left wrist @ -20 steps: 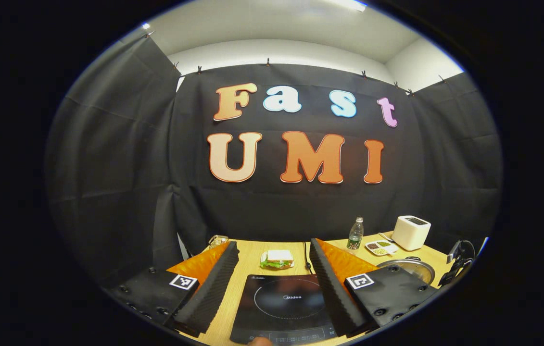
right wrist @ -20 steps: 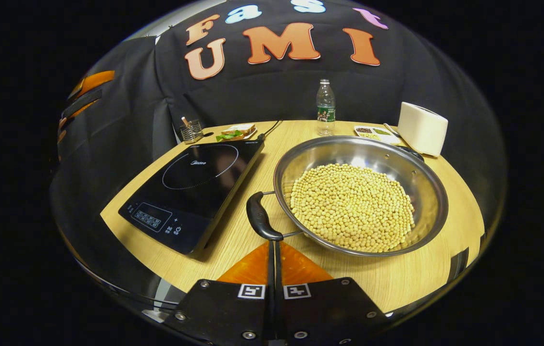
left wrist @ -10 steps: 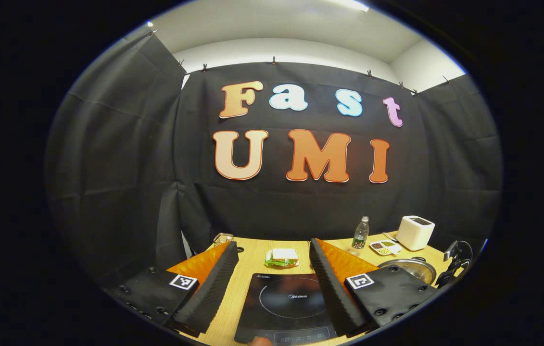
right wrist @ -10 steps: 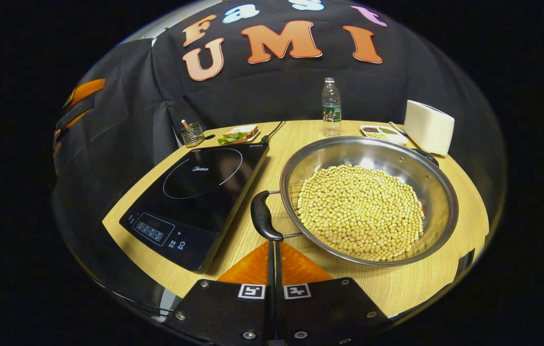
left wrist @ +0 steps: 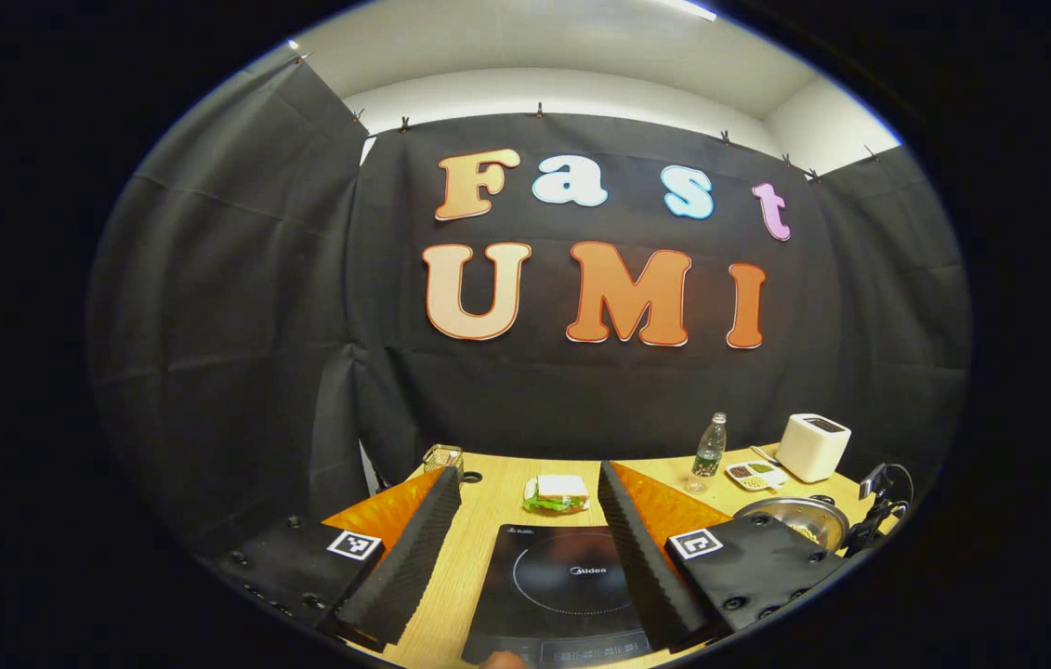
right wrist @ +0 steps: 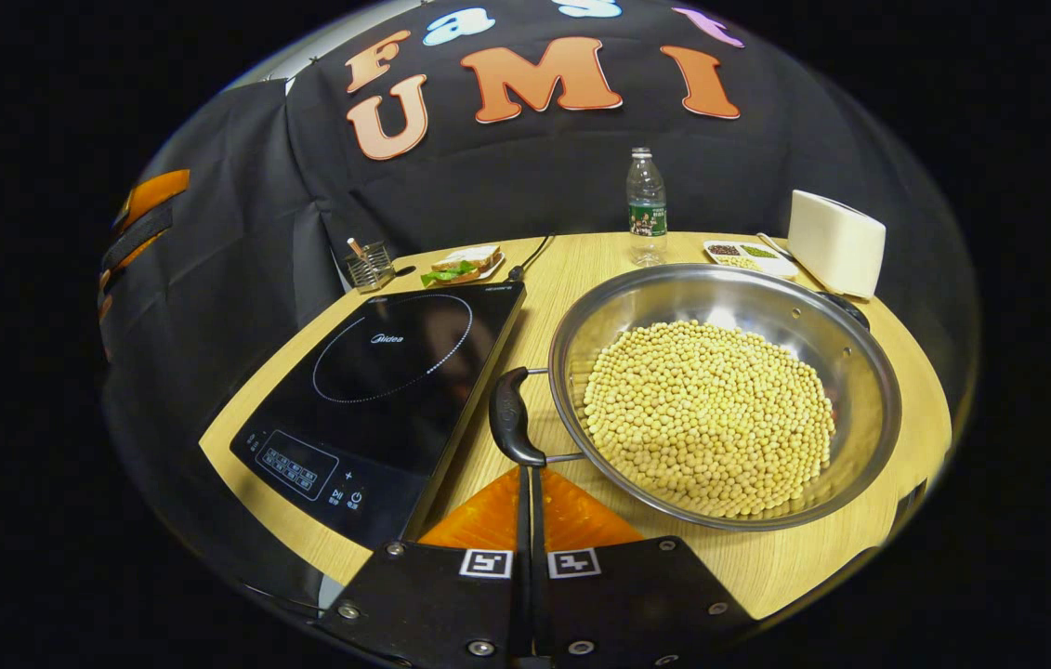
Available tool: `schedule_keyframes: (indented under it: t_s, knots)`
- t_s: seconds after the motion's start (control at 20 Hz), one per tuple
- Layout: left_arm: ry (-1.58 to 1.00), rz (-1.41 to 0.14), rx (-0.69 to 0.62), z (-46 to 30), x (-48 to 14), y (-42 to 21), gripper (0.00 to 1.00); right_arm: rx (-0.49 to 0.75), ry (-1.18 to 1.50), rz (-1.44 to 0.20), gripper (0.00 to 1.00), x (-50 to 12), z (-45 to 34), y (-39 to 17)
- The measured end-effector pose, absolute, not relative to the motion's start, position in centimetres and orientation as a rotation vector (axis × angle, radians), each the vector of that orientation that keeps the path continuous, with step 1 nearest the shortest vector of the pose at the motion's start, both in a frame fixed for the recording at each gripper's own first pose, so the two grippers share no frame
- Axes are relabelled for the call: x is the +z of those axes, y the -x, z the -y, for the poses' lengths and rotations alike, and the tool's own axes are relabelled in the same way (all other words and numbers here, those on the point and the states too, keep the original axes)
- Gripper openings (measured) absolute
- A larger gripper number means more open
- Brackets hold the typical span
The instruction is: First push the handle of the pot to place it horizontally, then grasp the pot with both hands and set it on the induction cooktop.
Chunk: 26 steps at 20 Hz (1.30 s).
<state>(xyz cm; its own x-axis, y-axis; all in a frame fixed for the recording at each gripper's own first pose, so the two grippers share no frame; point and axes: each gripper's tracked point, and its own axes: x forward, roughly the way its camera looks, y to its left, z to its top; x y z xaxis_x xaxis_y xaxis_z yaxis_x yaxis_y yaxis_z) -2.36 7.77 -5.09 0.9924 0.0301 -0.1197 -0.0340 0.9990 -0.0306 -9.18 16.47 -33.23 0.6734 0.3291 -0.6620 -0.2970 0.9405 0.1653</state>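
Observation:
A steel pot (right wrist: 674,297) full of yellow beans stands on the wooden table, right of the black induction cooktop (right wrist: 376,372). Its black near handle (right wrist: 510,427) points at me, and the far handle (right wrist: 846,307) is on the opposite rim. My right gripper (right wrist: 525,469) is shut with nothing between the fingers, its tips touching the near handle's lower end. In the left gripper view my left gripper (left wrist: 528,472) hangs open over the cooktop (left wrist: 562,585), with the pot (left wrist: 790,520) off to the right. The left gripper (right wrist: 139,223) also shows at the far left edge.
At the back of the table stand a water bottle (right wrist: 646,204), a white toaster (right wrist: 836,243), a divided dish of grains (right wrist: 748,255), a sandwich on a plate (right wrist: 460,264) and a wire holder (right wrist: 367,266). The cooktop's cable (right wrist: 530,253) runs backward.
In the right gripper view the pot and cooktop have grown larger and slid a little to the right, with the shut fingers staying at the near handle. The left gripper view has drifted slightly.

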Motion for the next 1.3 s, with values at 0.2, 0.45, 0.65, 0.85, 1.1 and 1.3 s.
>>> schedule_keyframes:
  t_s: [0.2, 0.45, 0.65, 0.85, 1.1, 1.3]
  knots:
    - [0.034, -0.121, 0.040, -8.3, -5.2, 2.3, 0.97, 0.348, -0.055, -0.754, 0.00, -33.3, -17.0, 8.5]
    - [0.034, -0.128, 0.046, -8.7, -5.5, 2.1, 0.97, 0.341, -0.067, -0.754, 0.00, -33.4, -17.6, 7.7]
    - [0.042, -0.130, 0.052, -9.2, -5.8, 1.9, 0.97, 0.336, -0.069, -0.755, 0.00, -33.6, -18.0, 7.2]
    - [0.045, -0.141, 0.060, -9.8, -6.3, 1.7, 0.97, 0.328, -0.065, -0.754, 0.00, -33.7, -18.4, 6.4]
    - [0.038, -0.141, 0.066, -10.2, -6.4, 1.5, 0.97, 0.318, -0.066, -0.754, 0.00, -33.8, -19.0, 5.6]
    - [0.047, -0.143, 0.065, -10.5, -6.7, 1.3, 0.97, 0.313, -0.077, -0.756, 0.00, -33.9, -19.4, 5.0]
